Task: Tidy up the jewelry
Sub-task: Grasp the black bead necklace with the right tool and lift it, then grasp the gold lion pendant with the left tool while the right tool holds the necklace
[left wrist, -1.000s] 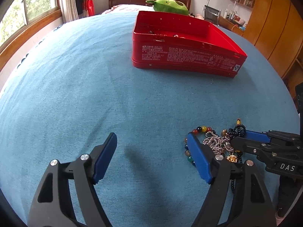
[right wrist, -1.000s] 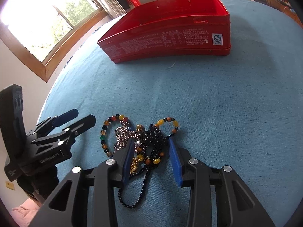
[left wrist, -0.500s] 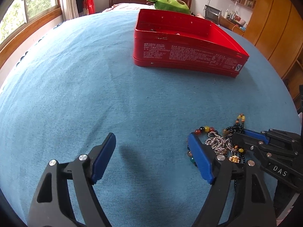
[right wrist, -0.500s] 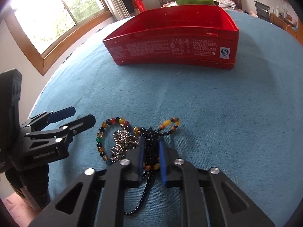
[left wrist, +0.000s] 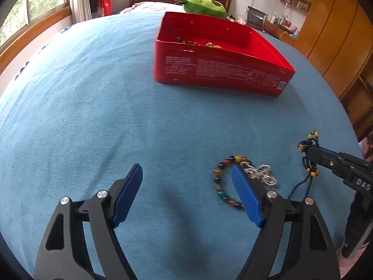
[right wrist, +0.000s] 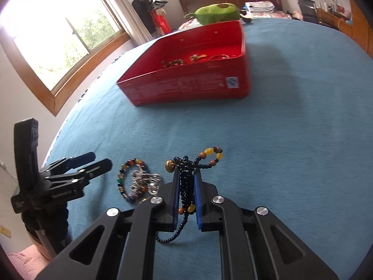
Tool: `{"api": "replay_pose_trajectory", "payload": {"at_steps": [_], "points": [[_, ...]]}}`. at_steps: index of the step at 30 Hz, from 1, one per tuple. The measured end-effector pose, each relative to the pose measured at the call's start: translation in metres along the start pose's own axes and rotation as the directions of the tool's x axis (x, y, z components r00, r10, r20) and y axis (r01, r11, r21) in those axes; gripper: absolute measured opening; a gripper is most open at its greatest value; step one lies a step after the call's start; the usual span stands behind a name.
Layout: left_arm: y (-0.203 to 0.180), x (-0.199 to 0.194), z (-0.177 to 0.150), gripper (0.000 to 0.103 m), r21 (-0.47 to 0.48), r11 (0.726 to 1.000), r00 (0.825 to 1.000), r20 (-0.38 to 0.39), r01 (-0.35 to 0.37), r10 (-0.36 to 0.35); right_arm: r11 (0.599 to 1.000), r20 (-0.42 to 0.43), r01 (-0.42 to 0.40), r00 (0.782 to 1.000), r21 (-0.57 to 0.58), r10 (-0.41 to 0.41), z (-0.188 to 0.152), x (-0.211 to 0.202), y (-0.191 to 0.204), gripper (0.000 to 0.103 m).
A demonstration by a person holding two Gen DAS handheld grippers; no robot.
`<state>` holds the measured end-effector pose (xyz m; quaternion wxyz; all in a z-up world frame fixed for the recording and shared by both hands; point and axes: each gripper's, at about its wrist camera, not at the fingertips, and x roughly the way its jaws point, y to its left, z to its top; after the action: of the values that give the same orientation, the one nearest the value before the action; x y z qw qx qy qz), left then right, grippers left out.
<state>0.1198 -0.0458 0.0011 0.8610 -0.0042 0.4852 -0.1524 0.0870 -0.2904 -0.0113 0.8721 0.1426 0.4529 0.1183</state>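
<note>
My right gripper [right wrist: 186,175] is shut on a dark beaded necklace [right wrist: 186,187] with orange and yellow beads, lifted off the blue cloth; it also shows in the left wrist view [left wrist: 309,161]. A coloured bead bracelet [right wrist: 122,179] and a silver chain [right wrist: 146,180] lie on the cloth just to its left; in the left wrist view the bracelet [left wrist: 220,182] and chain [left wrist: 262,173] lie around my right finger. My left gripper [left wrist: 186,179] is open and empty. A red tin box [left wrist: 219,70] holding several jewelry pieces [right wrist: 184,60] stands farther back.
The blue cloth [left wrist: 93,105] covers a bed. A green plush toy [left wrist: 202,4] lies behind the box [right wrist: 186,86]. A window [right wrist: 58,35] is to the left, wooden cabinets [left wrist: 333,46] to the right.
My right gripper closed on the dark beaded necklace and lifted it up and away from the bracelet and chain. The left gripper rose slightly and stayed open.
</note>
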Motion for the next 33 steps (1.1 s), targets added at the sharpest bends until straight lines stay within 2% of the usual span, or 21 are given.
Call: {"api": "replay_pose_trajectory", "payload": {"at_steps": [3, 7, 11, 15, 18, 26, 33], "points": [[-0.015, -0.003, -0.003, 0.074, 0.019, 0.997, 0.997, -0.032, 0.070, -0.069, 1.000, -0.010, 0.009, 1.000, 0.011, -0.009, -0.004, -0.004, -0.010, 0.011], [-0.044, -0.002, -0.011, 0.067, 0.068, 0.983, 0.982, -0.100, 0.169, -0.162, 0.999, -0.028, 0.006, 1.000, 0.034, -0.005, -0.008, -0.003, -0.022, 0.011], [-0.070, 0.006, -0.017, 0.051, 0.114, 0.963, 0.959, -0.176, 0.244, -0.222, 0.999, -0.028, -0.003, 1.000, 0.048, 0.005, -0.010, -0.007, -0.034, 0.011], [-0.077, 0.015, -0.014, 0.037, 0.112, 0.960, 0.950, -0.209, 0.258, -0.231, 0.998, -0.031, -0.020, 0.999, 0.057, 0.022, -0.011, -0.009, -0.040, 0.011], [-0.077, 0.021, -0.012, 0.034, 0.099, 0.960, 0.946, -0.224, 0.261, -0.235, 0.998, -0.032, -0.024, 0.999, 0.057, 0.026, -0.012, -0.010, -0.045, 0.011], [-0.085, 0.034, -0.014, 0.034, 0.127, 0.958, 0.943, -0.248, 0.258, -0.221, 0.997, -0.040, -0.040, 0.998, 0.065, 0.043, -0.011, -0.005, -0.049, 0.011], [-0.092, 0.031, -0.022, 0.032, 0.188, 0.953, 0.954, -0.231, 0.236, -0.190, 0.997, -0.062, -0.035, 0.997, 0.070, 0.039, -0.010, 0.003, -0.049, 0.011]]}}
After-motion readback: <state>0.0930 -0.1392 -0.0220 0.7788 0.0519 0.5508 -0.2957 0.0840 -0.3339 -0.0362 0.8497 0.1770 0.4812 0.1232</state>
